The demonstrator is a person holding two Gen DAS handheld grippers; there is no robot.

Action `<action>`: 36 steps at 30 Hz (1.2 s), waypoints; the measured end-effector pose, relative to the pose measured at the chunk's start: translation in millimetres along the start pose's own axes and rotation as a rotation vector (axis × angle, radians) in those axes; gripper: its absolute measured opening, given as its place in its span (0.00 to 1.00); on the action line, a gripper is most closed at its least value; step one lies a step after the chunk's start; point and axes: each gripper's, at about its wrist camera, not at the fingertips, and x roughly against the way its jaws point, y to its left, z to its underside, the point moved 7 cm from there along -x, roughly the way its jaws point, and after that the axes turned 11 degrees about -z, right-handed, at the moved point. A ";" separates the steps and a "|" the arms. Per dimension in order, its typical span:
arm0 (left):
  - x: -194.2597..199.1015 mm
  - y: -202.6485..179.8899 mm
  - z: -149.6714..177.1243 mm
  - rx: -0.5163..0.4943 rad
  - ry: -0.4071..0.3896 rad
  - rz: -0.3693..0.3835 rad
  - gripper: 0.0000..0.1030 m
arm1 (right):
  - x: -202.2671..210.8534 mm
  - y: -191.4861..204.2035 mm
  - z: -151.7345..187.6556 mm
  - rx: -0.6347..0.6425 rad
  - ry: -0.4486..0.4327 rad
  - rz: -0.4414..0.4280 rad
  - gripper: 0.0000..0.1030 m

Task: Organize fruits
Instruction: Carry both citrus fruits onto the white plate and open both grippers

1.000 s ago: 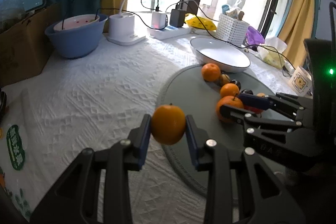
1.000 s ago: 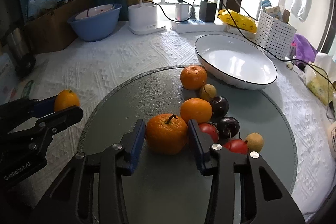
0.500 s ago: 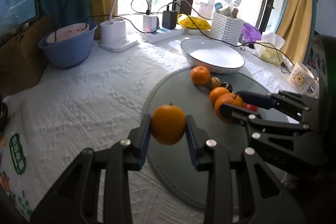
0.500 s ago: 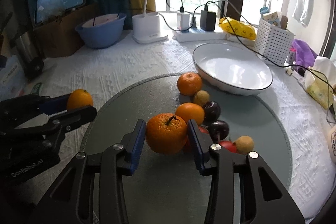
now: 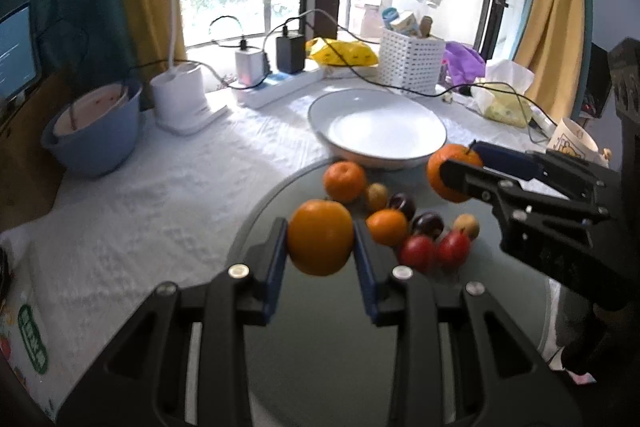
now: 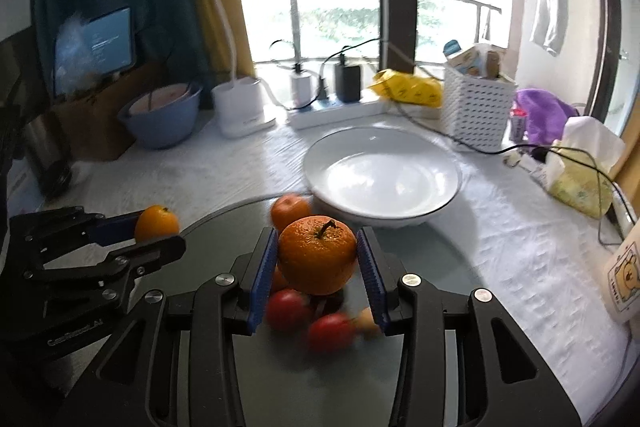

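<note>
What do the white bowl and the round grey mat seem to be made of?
The white bowl looks like glazed ceramic: glossy, with bright window reflections and a thin dark rim. The round grey mat looks smooth and semi-matte, perhaps silicone or plastic; it reflects only faintly.

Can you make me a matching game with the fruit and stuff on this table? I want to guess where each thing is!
Things:
1. smooth orange
2. orange with a stem
3. white bowl
4. red fruits

Places or states:
A. lying on the round grey mat
B. held in the left hand-held gripper
C. empty, on the white cloth behind the mat
D. held in the right hand-held gripper

Right pairs: 1-B, 2-D, 3-C, 4-A
</note>
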 end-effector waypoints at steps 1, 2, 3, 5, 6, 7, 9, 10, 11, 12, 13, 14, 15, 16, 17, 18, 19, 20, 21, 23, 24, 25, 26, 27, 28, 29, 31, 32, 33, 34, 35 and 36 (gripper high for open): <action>-1.8 -2.6 -2.5 -0.002 -0.001 0.004 0.32 | -0.6 -5.5 -2.2 -0.003 -0.004 0.004 0.42; -4.3 -5.8 -6.3 -0.005 -0.002 0.008 0.32 | -1.6 -12.7 -5.0 -0.005 -0.008 0.011 0.42; -7.6 -9.4 -10.7 -0.008 -0.004 0.014 0.32 | -1.8 -17.1 -7.2 -0.006 -0.012 0.015 0.42; -13.9 -15.6 -18.9 -0.012 -0.006 0.024 0.32 | -2.2 -28.2 -13.6 -0.004 -0.027 0.027 0.42; -16.2 -17.6 -21.5 -0.015 -0.007 0.026 0.32 | -2.8 -32.3 -16.3 -0.004 -0.032 0.031 0.42; -20.3 -20.6 -25.7 -0.021 -0.008 0.029 0.32 | -3.5 -37.0 -18.9 -0.005 -0.037 0.034 0.42; -28.3 -25.2 -33.1 -0.029 -0.010 0.038 0.32 | -6.5 -48.2 -24.5 -0.011 -0.046 0.041 0.42; -31.8 -27.9 -35.7 -0.033 -0.009 0.042 0.32 | -8.5 -52.6 -26.8 -0.013 -0.049 0.044 0.42; -36.8 -30.2 -39.3 -0.036 -0.008 0.046 0.32 | -11.5 -57.8 -29.5 -0.016 -0.050 0.048 0.42; -39.9 -32.3 -42.0 -0.038 -0.008 0.047 0.32 | -15.4 -63.2 -31.8 -0.018 -0.047 0.051 0.42; -44.7 -34.6 -45.7 -0.041 -0.007 0.051 0.32 | -17.5 -66.2 -33.1 -0.019 -0.047 0.053 0.42; -47.1 -37.3 -47.8 -0.042 -0.006 0.054 0.32 | -20.1 -70.8 -35.8 -0.021 -0.049 0.057 0.42; -50.4 -39.2 -50.6 -0.042 -0.006 0.058 0.32 | -22.2 -74.2 -37.7 -0.021 -0.049 0.058 0.42; -54.1 -41.0 -53.4 -0.043 -0.005 0.061 0.32 | -25.8 -78.2 -39.8 -0.018 -0.045 0.060 0.42; -57.9 -42.9 -56.4 -0.044 -0.005 0.064 0.32 | -28.7 -81.1 -41.6 -0.017 -0.041 0.060 0.42; -63.2 -44.4 -60.4 -0.042 -0.004 0.069 0.32 | -31.4 -83.7 -42.3 -0.017 -0.034 0.059 0.42; -66.3 -45.4 -62.3 -0.040 -0.002 0.073 0.32 | -34.9 -86.5 -43.4 -0.015 -0.026 0.058 0.42; -69.8 -46.1 -64.7 -0.037 -0.001 0.077 0.32 | -39.7 -89.7 -44.3 -0.014 -0.016 0.058 0.42; -74.5 -46.8 -67.8 -0.034 0.002 0.082 0.32 | -43.1 -91.8 -45.0 -0.014 -0.011 0.058 0.42; -82.5 -47.9 -72.2 -0.027 0.008 0.090 0.32 | -51.6 -96.3 -47.1 -0.015 0.004 0.052 0.42; -87.6 -48.0 -74.1 -0.022 0.014 0.094 0.32 | -54.6 -97.8 -48.6 -0.015 0.005 0.051 0.42; -92.4 -48.1 -75.8 -0.018 0.021 0.099 0.32 | -59.4 -99.2 -50.2 -0.014 0.009 0.048 0.42; -97.4 -48.0 -77.4 -0.014 0.028 0.101 0.32 | -63.4 -100.6 -51.4 -0.016 0.014 0.044 0.42; -101.4 -48.1 -78.7 -0.012 0.032 0.102 0.32 | -67.1 -102.3 -52.7 -0.020 0.016 0.043 0.42; -104.1 -48.5 -79.2 -0.013 0.034 0.104 0.32 | -72.3 -104.7 -53.7 -0.025 0.023 0.045 0.42; -107.4 -49.1 -80.3 -0.016 0.038 0.105 0.33 | -75.7 -106.1 -53.9 -0.029 0.029 0.043 0.42; -114.8 -49.4 -82.7 -0.019 0.046 0.102 0.33 | -81.7 -108.2 -55.2 -0.033 0.037 0.039 0.42; -116.9 -49.4 -84.0 -0.023 0.043 0.097 0.33 | -85.0 -109.1 -55.6 -0.035 0.043 0.039 0.42; -118.0 -49.1 -85.2 -0.024 0.040 0.093 0.33 | -86.7 -109.6 -56.1 -0.038 0.046 0.036 0.42; -118.7 -48.6 -86.7 -0.024 0.036 0.091 0.34 | -87.5 -110.1 -56.9 -0.044 0.044 0.029 0.42; -119.6 -47.6 -88.3 -0.022 0.033 0.090 0.39 | -88.1 -110.0 -57.8 -0.047 0.044 0.026 0.44; -120.0 -45.4 -89.7 -0.014 0.031 0.088 0.43 | -87.2 -110.0 -59.3 -0.044 0.038 0.030 0.45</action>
